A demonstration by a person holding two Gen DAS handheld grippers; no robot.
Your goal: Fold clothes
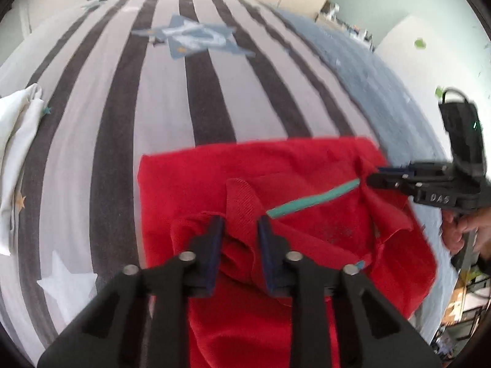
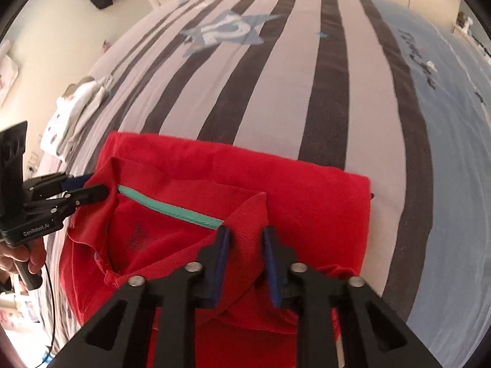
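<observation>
Red shirt: a red polo-style shirt (image 1: 307, 178) lies partly folded on the near end of the bed, its collar end toward the two grippers and a teal strip (image 1: 313, 201) showing inside the neckline.

Bed: the cover (image 1: 214, 98) has wide dark and pale grey stripes, with a blue star-shaped print (image 1: 187, 38) further up and a plain blue band (image 2: 454, 122) along one side.

Left gripper: the left gripper (image 1: 241, 227) has its blue-padded fingers narrowed onto a bunch of red collar fabric; cloth fills the gap between them and they appear to pinch it. In the right wrist view the same gripper (image 2: 92, 188) meets the collar corner at the shirt's left edge.

Right gripper: the right gripper (image 2: 245, 237) likewise has its fingers drawn in on the ribbed collar flap, the red cloth sitting between the pads. From the left wrist view it (image 1: 376, 176) reaches in from the side, tips at the end of the teal strip.

Collar: the fabric between the two grippers looks raised and a little slack rather than flat.

White cloth: a bundle of white cloth (image 2: 73, 110) sits on the far left side of the bed, well apart from the shirt.

Sharpness: both views are slightly blurred.
</observation>
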